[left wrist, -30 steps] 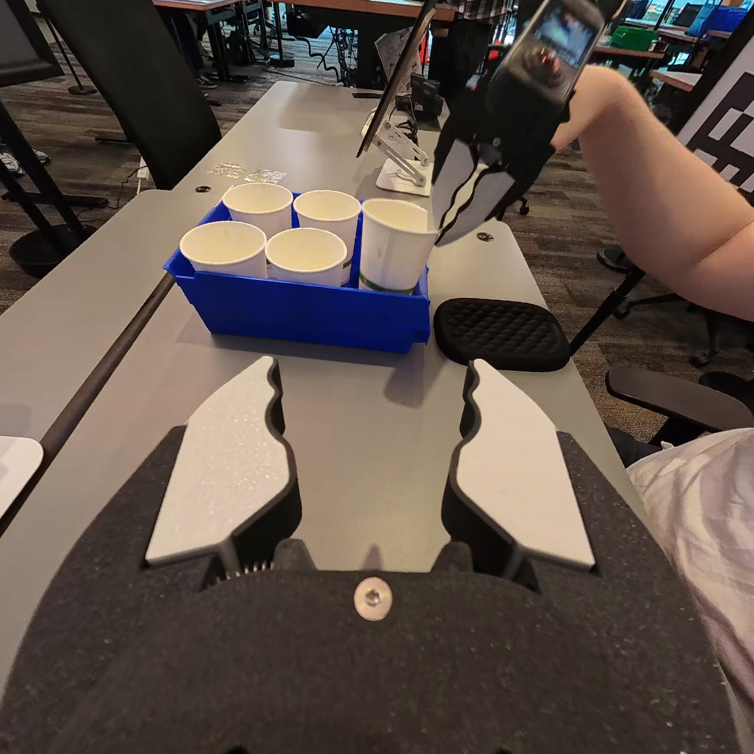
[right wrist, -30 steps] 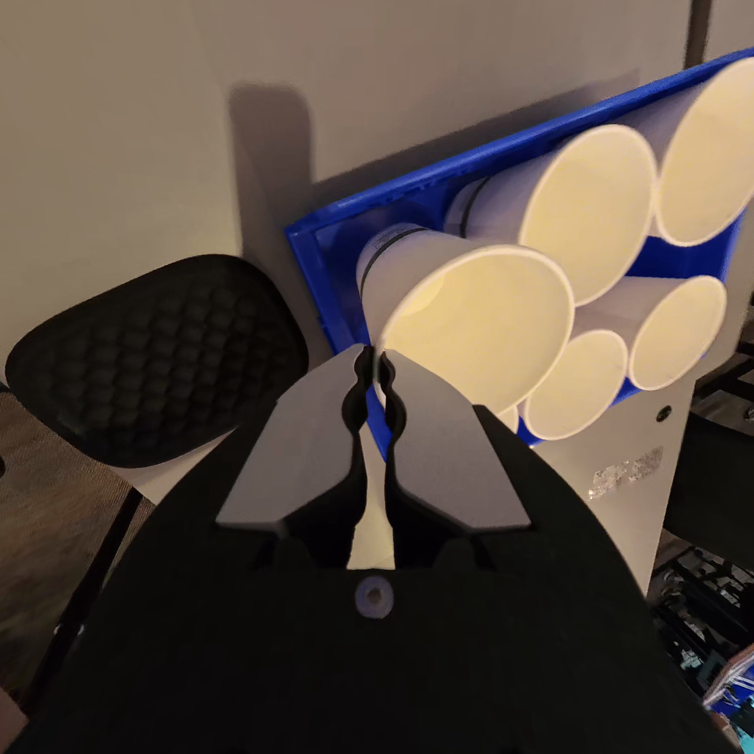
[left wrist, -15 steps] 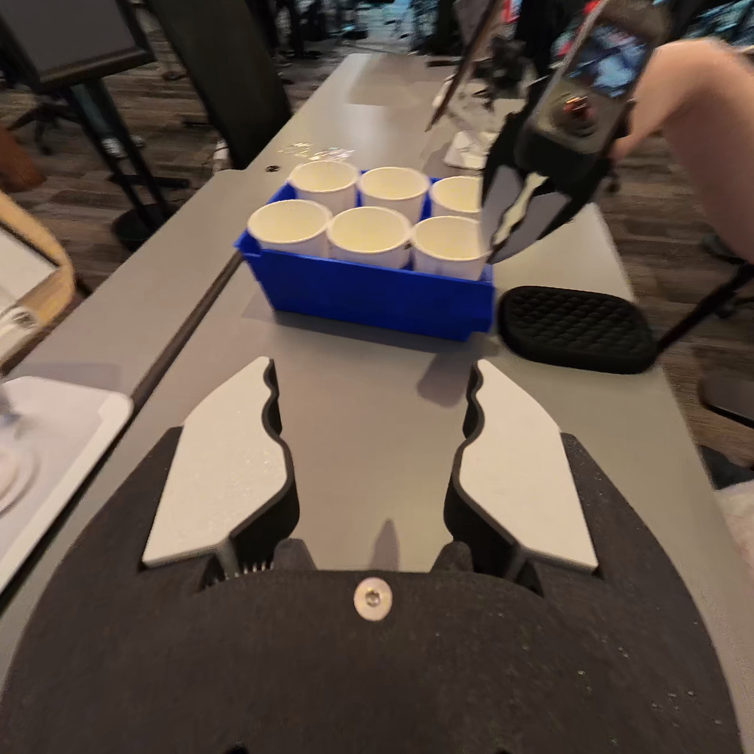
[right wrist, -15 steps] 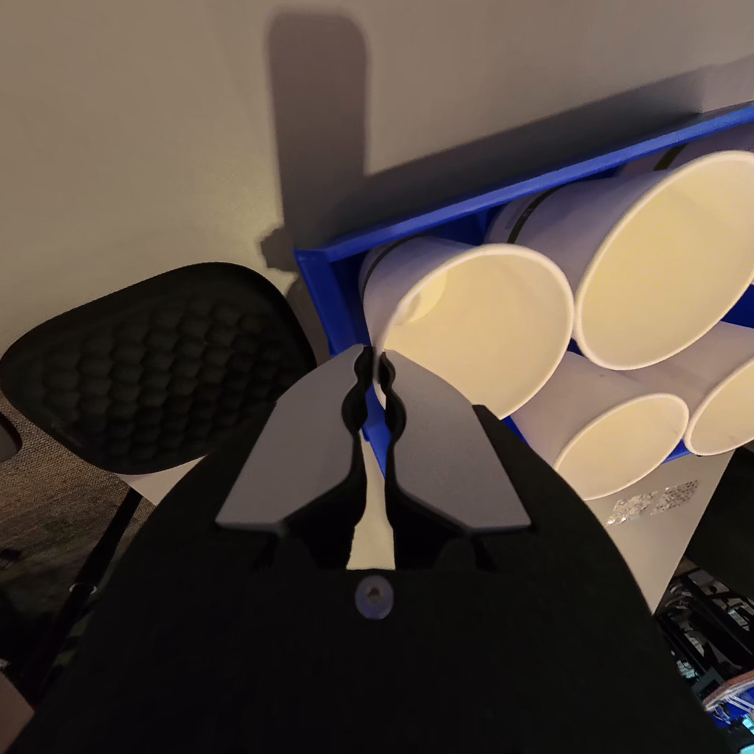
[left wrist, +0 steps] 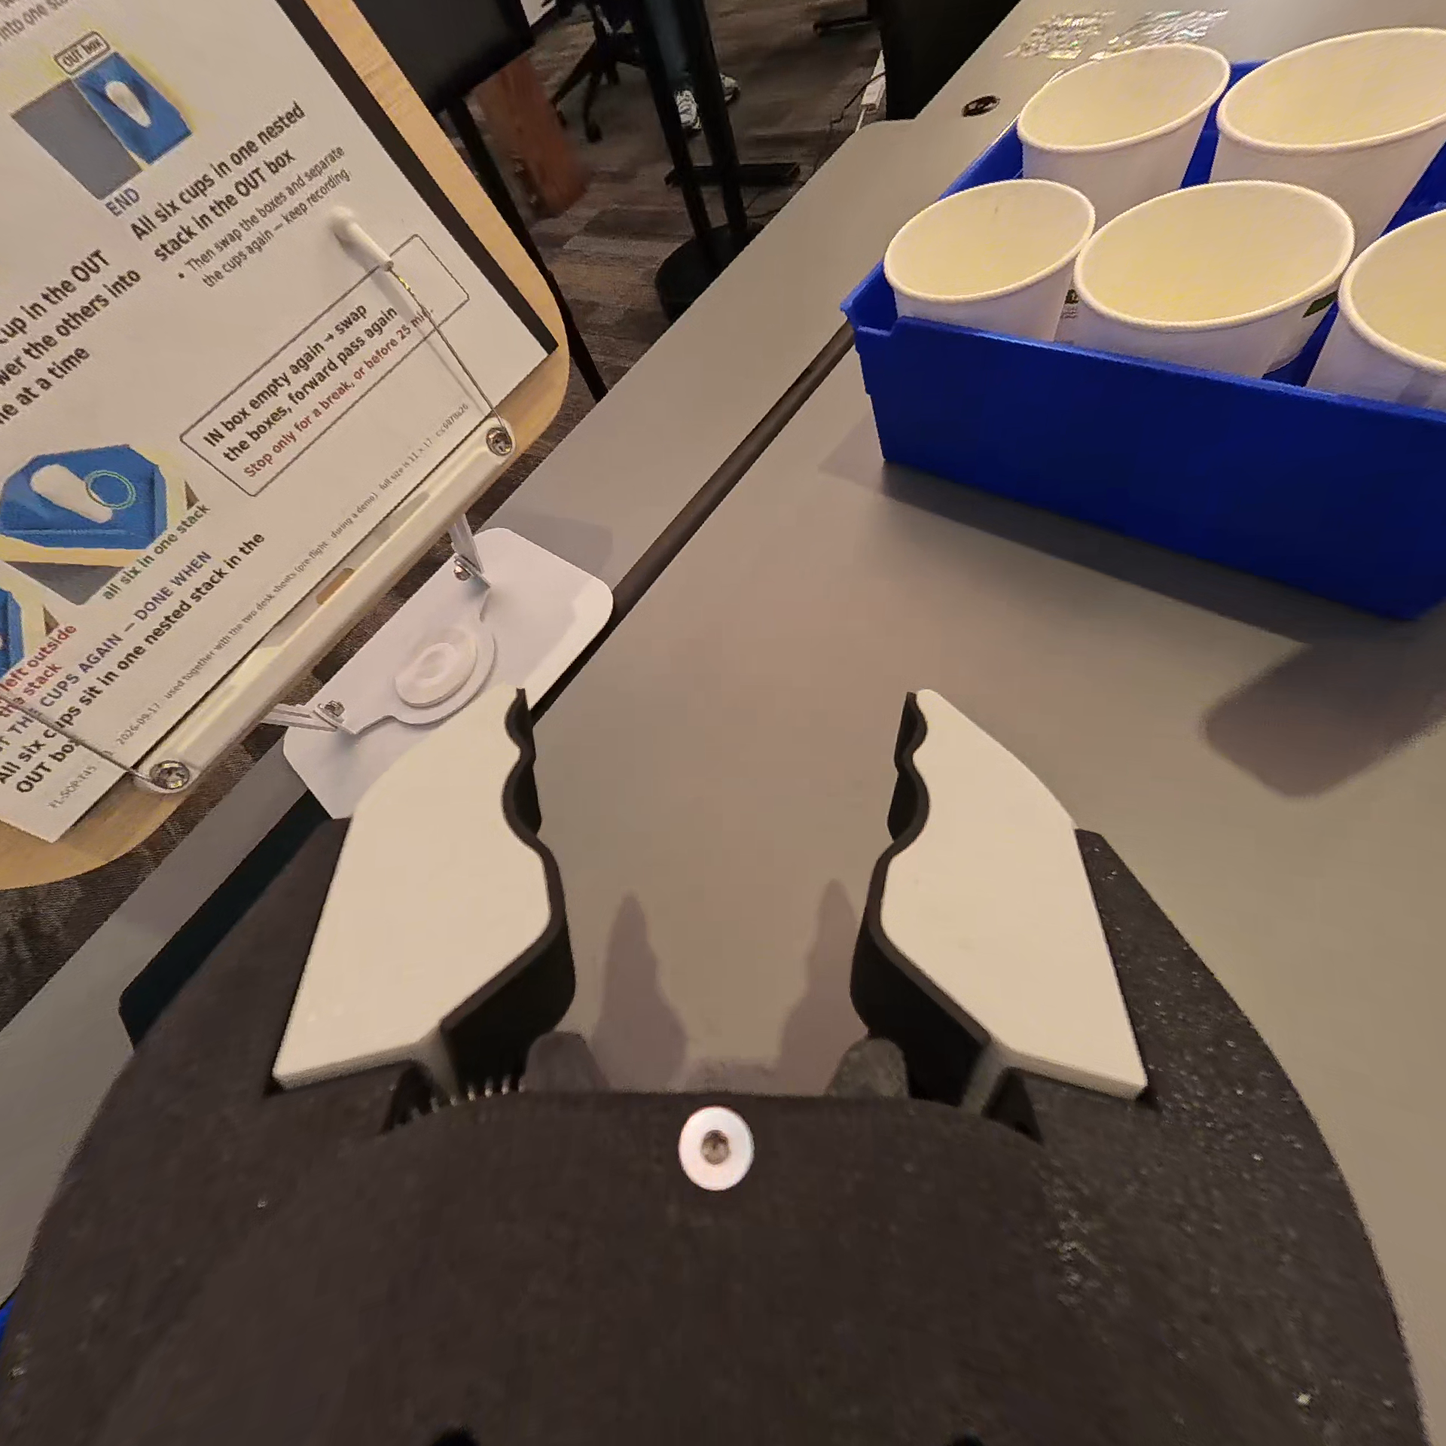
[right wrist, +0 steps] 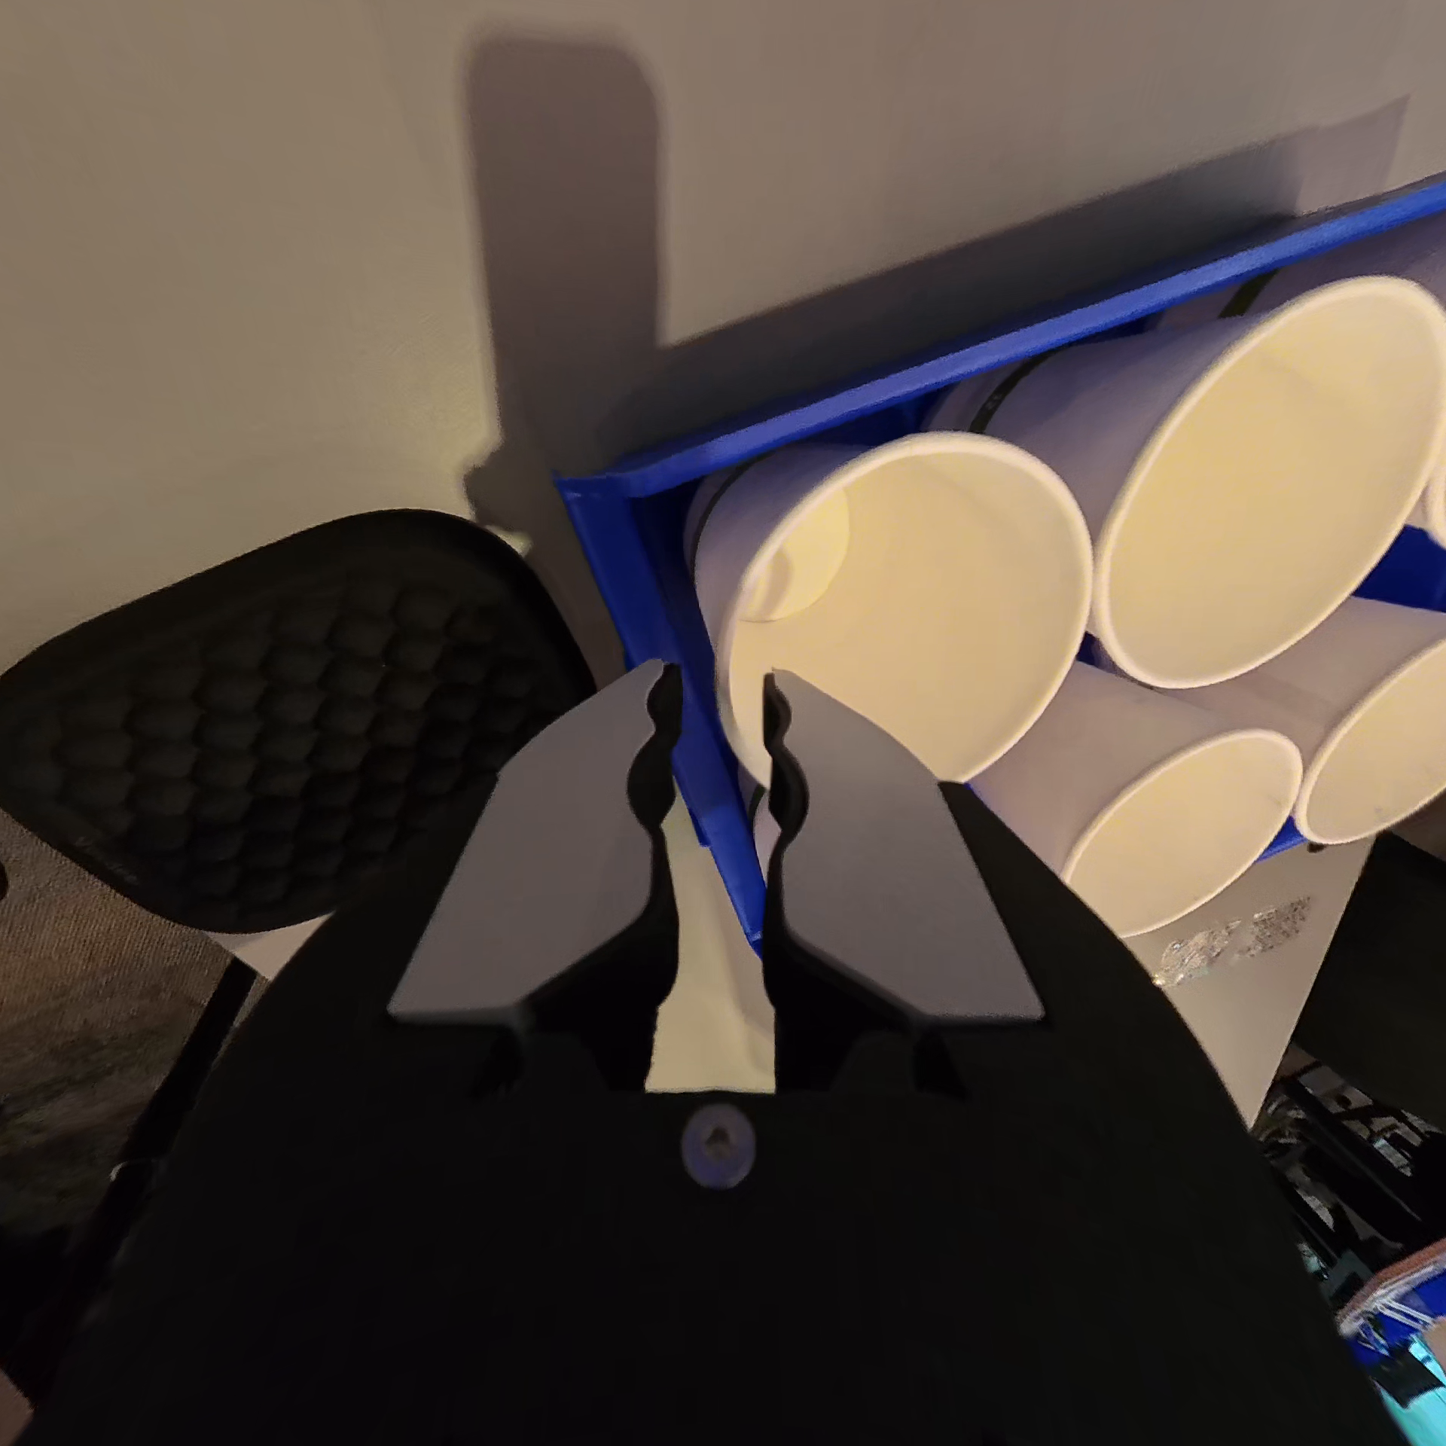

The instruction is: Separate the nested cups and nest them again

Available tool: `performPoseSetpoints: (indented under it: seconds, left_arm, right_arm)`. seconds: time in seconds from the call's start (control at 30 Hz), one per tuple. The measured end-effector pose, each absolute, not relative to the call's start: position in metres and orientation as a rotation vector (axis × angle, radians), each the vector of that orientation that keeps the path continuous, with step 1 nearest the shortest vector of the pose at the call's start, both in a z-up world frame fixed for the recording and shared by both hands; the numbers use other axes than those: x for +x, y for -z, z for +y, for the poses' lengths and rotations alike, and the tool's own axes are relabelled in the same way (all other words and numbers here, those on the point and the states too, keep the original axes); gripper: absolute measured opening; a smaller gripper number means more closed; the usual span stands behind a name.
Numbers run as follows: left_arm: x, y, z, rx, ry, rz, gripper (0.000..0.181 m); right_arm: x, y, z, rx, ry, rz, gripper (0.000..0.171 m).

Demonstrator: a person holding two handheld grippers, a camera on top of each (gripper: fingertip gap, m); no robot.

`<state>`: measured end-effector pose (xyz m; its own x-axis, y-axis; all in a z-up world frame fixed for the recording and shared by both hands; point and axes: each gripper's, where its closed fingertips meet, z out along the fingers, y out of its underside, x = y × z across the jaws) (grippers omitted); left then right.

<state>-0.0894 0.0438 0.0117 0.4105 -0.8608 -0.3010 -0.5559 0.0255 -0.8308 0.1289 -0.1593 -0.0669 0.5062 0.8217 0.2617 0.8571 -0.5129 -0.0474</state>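
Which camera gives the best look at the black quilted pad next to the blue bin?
The right wrist view: the black quilted pad lies nearly whole on the table beside the blue bin. The left wrist view shows the bin and paper cups, but no pad.

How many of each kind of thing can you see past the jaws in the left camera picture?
White paper cups: 5 (the rightmost is cut off by the picture's edge)
Blue bin: 1
Instruction board on a stand: 1
Total: 7
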Motion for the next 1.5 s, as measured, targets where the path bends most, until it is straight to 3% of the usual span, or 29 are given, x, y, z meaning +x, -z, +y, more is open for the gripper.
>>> performPoseSetpoints:
  seconds: [0.27, 0.43, 0.63, 0.83, 1.5]
  left_arm:
    - [-0.089, -0.011, 0.042, -1.658, 0.395, 1.267, 0.088]
    - [-0.088, -0.017, 0.039, -1.65, 0.451, 1.257, 0.088]
    - [-0.087, -0.015, 0.037, -1.651, 0.449, 1.275, 0.087]
    - [-0.085, -0.01, 0.036, -1.658, 0.444, 1.291, 0.087]
    - [-0.087, -0.007, 0.039, -1.666, 0.435, 1.3, 0.086]
  right_arm:
    - [0.112, -0.006, -0.169, -2.289, 0.115, -1.234, 0.028]
    - [0.206, -0.068, -0.153, -2.244, 0.106, -0.567, 0.028]
    - [0.307, -0.016, -0.144, -2.455, 0.041, -0.031, 0.028]
    - [0.302, 0.052, -0.136, -2.689, -0.228, 0.043, 0.03]
    - [0.297, 0.114, -0.118, -2.963, -0.268, 0.121, 0.014]
